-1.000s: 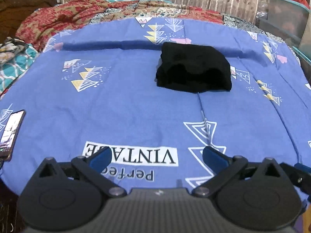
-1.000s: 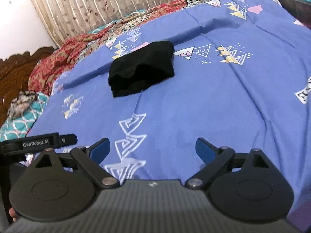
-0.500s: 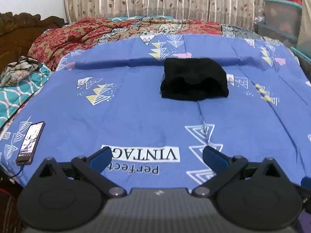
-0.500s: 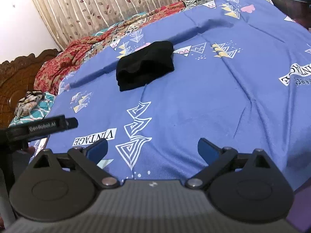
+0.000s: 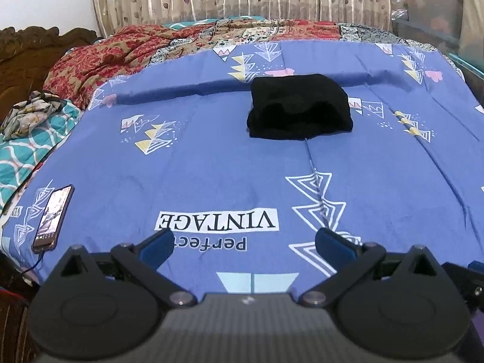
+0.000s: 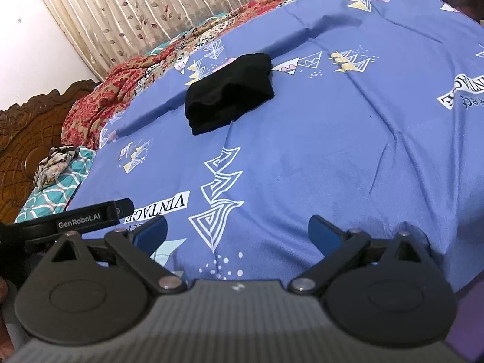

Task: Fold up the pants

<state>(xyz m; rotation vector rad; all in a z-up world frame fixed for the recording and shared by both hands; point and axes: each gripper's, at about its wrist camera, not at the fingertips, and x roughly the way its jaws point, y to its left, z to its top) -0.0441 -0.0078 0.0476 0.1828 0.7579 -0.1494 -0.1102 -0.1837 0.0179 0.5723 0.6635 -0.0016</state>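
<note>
Black pants [image 5: 299, 107] lie folded into a compact bundle on the blue printed bedsheet [image 5: 211, 166], far from both grippers. They also show in the right wrist view [image 6: 230, 93]. My left gripper [image 5: 245, 243] is open and empty, near the bed's front edge above the "VINTAGE" print. My right gripper [image 6: 237, 234] is open and empty, at the bed's near edge. The left gripper's body [image 6: 81, 219] shows at the left of the right wrist view.
A phone [image 5: 53, 216] with a cable lies at the sheet's left front. A red patterned quilt [image 5: 127, 48] and teal blanket [image 5: 27, 148] lie at the back left. A wooden headboard [image 6: 27, 133] stands left. Plastic storage bins [image 5: 435, 6] stand at the right. Curtains hang behind.
Both grippers have pulled back from the folded pants toward the bed's near edge and risen. Both stay open and empty. The pants have not moved.
</note>
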